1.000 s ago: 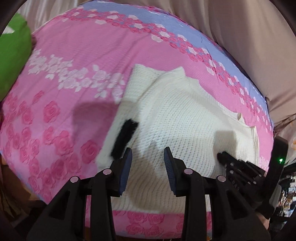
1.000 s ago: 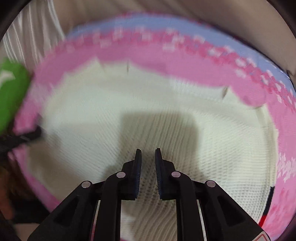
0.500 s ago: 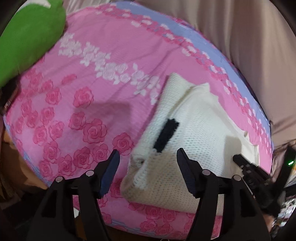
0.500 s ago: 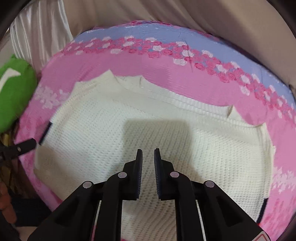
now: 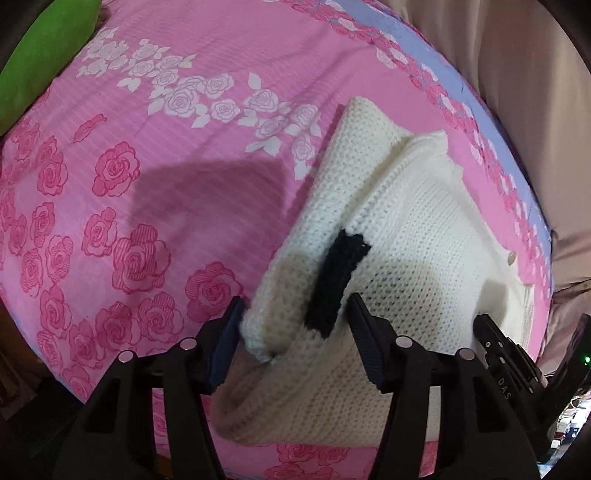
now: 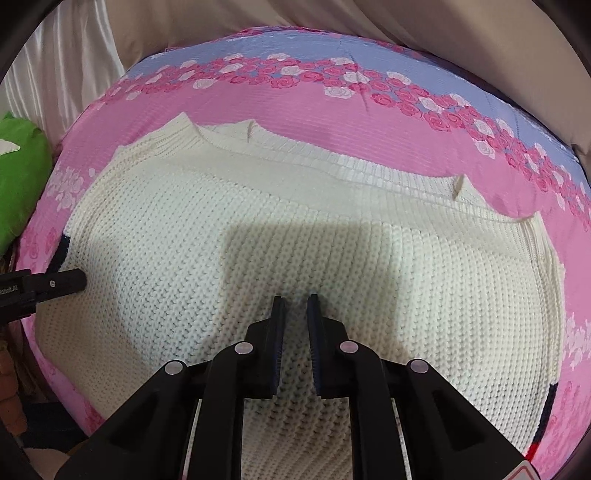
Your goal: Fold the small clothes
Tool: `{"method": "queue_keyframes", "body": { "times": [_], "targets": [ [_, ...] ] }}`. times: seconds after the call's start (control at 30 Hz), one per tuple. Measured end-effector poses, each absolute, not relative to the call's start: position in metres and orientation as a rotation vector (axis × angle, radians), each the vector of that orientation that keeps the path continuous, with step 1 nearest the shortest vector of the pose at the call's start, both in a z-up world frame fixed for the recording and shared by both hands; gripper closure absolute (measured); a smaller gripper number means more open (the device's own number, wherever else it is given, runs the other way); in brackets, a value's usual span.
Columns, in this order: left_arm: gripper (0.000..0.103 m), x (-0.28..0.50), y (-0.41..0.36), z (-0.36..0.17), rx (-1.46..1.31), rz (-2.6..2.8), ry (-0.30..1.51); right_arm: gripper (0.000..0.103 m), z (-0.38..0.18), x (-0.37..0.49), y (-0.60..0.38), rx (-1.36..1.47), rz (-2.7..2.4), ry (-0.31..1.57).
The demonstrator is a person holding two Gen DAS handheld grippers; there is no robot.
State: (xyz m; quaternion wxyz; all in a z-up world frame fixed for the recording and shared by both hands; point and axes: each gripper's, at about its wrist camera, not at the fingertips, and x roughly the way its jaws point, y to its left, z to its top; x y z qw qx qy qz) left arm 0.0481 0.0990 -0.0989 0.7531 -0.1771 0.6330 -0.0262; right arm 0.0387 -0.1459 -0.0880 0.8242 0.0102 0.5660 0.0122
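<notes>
A cream knitted sweater [image 6: 295, 229] lies spread on a pink rose-print bed sheet [image 5: 129, 166]. In the left wrist view its left edge [image 5: 369, 206] is folded, with a black stripe [image 5: 336, 280] on it. My left gripper [image 5: 295, 317] is open, its jaws on either side of the folded edge and the black stripe. My right gripper [image 6: 294, 306] is nearly shut, with a narrow gap, above the middle of the sweater and holding nothing. The left gripper's fingertip [image 6: 62, 282] shows at the left of the right wrist view. The right gripper's body [image 5: 506, 365] shows at the lower right of the left wrist view.
A green cushion [image 5: 48, 48] lies at the far left of the bed; it also shows in the right wrist view [image 6: 18, 177]. Beige curtains [image 6: 332, 22] hang behind the bed. The sheet has a lilac band [image 6: 369, 59] along its far edge.
My left gripper opened wider, swung left and came down around the sweater's folded left edge. The right gripper stayed over the middle of the sweater.
</notes>
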Motion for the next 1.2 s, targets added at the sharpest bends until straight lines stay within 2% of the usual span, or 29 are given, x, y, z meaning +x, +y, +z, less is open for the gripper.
{"method": "queue_keyframes", "body": {
  "times": [0.03, 0.1, 0.2, 0.33, 0.43, 0.5, 0.63, 0.7, 0.77, 0.83, 0.9, 0.93, 0.97, 1.1, 1.17, 1.2],
  "targets": [
    [0.05, 0.049, 0.098, -0.099, -0.381, -0.053, 1.384, 0.091, -0.086, 0.037, -0.147, 0.021, 0.03, 1.196],
    [0.065, 0.05, 0.098, -0.098, -0.38, -0.054, 1.387, 0.091, -0.087, 0.036, -0.147, 0.017, 0.033, 1.184],
    [0.075, 0.055, 0.089, -0.087, -0.35, -0.069, 1.379, 0.091, -0.087, 0.032, -0.147, 0.024, 0.033, 1.174],
    [0.078, 0.055, 0.06, -0.049, -0.232, -0.17, 1.301, 0.091, -0.087, 0.033, -0.149, 0.046, 0.04, 1.169],
    [0.079, 0.044, 0.009, -0.006, -0.083, -0.344, 1.192, 0.09, -0.086, 0.034, -0.152, 0.071, 0.051, 1.174],
    [0.079, 0.037, -0.024, 0.012, -0.017, -0.446, 1.143, 0.089, -0.082, 0.036, -0.165, 0.189, 0.075, 1.177],
    [0.078, 0.03, -0.092, 0.012, 0.065, -0.641, 1.131, 0.088, -0.048, 0.016, -0.223, 0.409, -0.021, 1.041],
    [0.069, 0.029, -0.112, -0.003, 0.108, -0.679, 1.165, 0.083, -0.039, 0.006, -0.249, 0.397, -0.089, 1.021],
    [0.067, 0.03, -0.125, -0.012, 0.109, -0.695, 1.189, 0.081, -0.039, -0.004, -0.272, 0.398, -0.149, 1.031],
    [0.063, 0.027, -0.114, 0.006, 0.024, -0.707, 1.11, 0.08, -0.039, -0.017, -0.294, 0.436, -0.201, 1.042],
    [0.029, 0.027, -0.091, 0.026, -0.033, -0.673, 1.005, 0.079, -0.036, -0.032, -0.307, 0.47, -0.233, 1.036],
    [0.025, 0.027, -0.079, 0.036, -0.055, -0.633, 0.953, 0.072, -0.034, -0.041, -0.31, 0.473, -0.248, 1.028],
    [0.024, 0.03, -0.069, 0.041, -0.066, -0.608, 0.927, 0.066, -0.033, -0.047, -0.31, 0.47, -0.262, 1.025],
    [0.022, 0.043, -0.009, 0.043, -0.088, -0.421, 0.918, 0.063, -0.031, -0.06, -0.297, 0.513, -0.226, 1.038],
    [0.022, 0.045, 0.022, 0.037, -0.096, -0.333, 0.927, 0.048, -0.024, -0.058, -0.284, 0.549, -0.169, 1.032],
    [0.022, 0.045, 0.035, 0.034, -0.102, -0.296, 0.933, 0.044, -0.022, -0.055, -0.278, 0.563, -0.145, 1.031]
  ]
}}
